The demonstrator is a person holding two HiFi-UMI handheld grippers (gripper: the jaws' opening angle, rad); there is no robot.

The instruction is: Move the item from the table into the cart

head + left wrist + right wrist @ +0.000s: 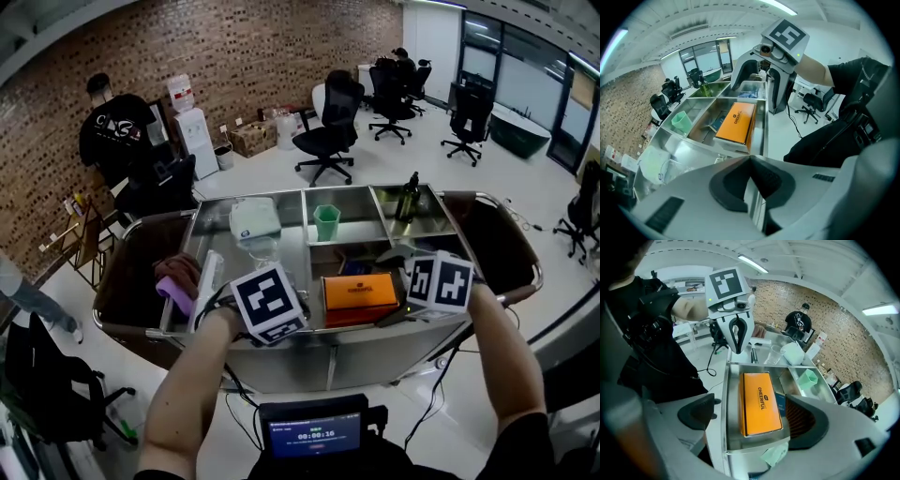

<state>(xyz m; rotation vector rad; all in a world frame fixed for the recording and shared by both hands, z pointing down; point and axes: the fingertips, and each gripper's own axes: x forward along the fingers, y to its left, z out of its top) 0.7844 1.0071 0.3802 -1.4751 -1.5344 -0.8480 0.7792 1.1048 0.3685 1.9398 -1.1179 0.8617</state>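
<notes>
Right hand-held gripper point(750, 401) is hovering open, empty, over the box point(359, 292) at the cart's point(319, 330) 6 o'clock. Left hand-held gripper point(751, 159) is closed, empty. Placing seems done; withdrawing comes next.

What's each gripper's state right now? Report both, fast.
Left gripper: closed, nothing between its jaws.
Right gripper: open, empty, over the orange box in the cart.
</notes>
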